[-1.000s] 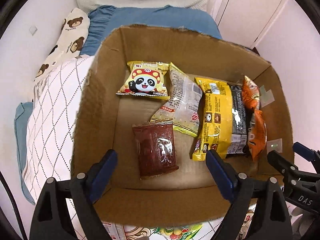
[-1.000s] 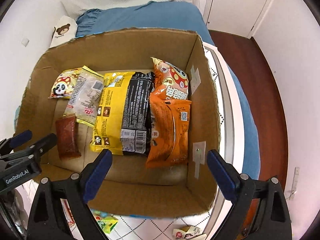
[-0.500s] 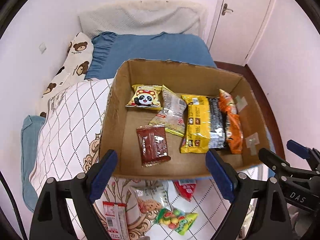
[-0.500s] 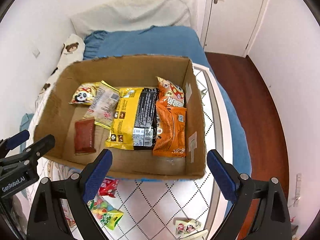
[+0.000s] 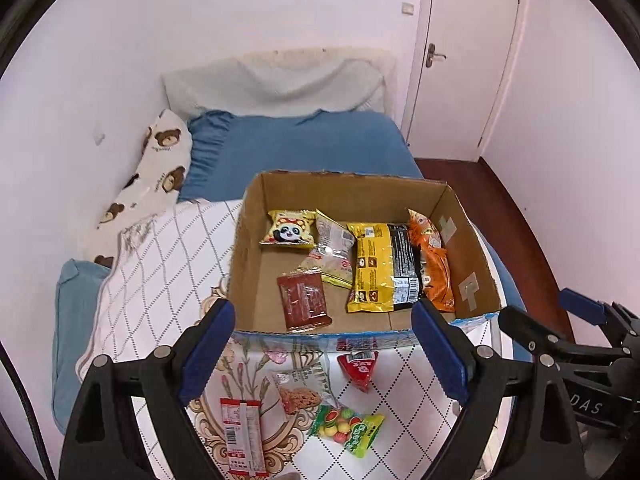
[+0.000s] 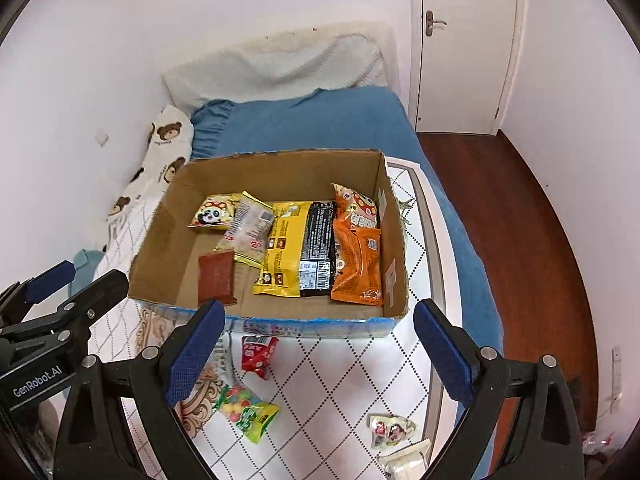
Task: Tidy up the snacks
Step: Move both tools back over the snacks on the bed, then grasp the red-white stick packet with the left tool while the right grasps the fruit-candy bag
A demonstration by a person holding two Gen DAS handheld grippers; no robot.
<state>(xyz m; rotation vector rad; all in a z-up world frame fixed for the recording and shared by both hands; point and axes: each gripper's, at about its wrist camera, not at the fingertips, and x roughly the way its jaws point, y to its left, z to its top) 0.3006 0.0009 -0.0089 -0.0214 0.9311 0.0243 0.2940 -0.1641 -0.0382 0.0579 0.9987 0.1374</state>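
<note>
Six packets already lie inside the cardboard box (image 5: 256, 280), several more wait on the bed in front of it, and both tools, left tool (image 5: 320, 356) and right tool (image 6: 320, 354), gape wide and empty.

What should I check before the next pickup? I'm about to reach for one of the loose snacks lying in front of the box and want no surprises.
1. Left gripper empty, jaws open: ok.
2. Right gripper empty, jaws open: ok.
3. Loose snacks reachable on the quilt: ok; the red packet and the green candy bag lie apart, nothing on top.
4. Room in the cardboard box: ok; bare floor shows at its left side beside the brown packet.
5. Snacks already in the box lie flat: ok; the yellow and black pack lies beside the orange bag.
6. Whether more snacks hide below the frame: cannot tell.
</note>
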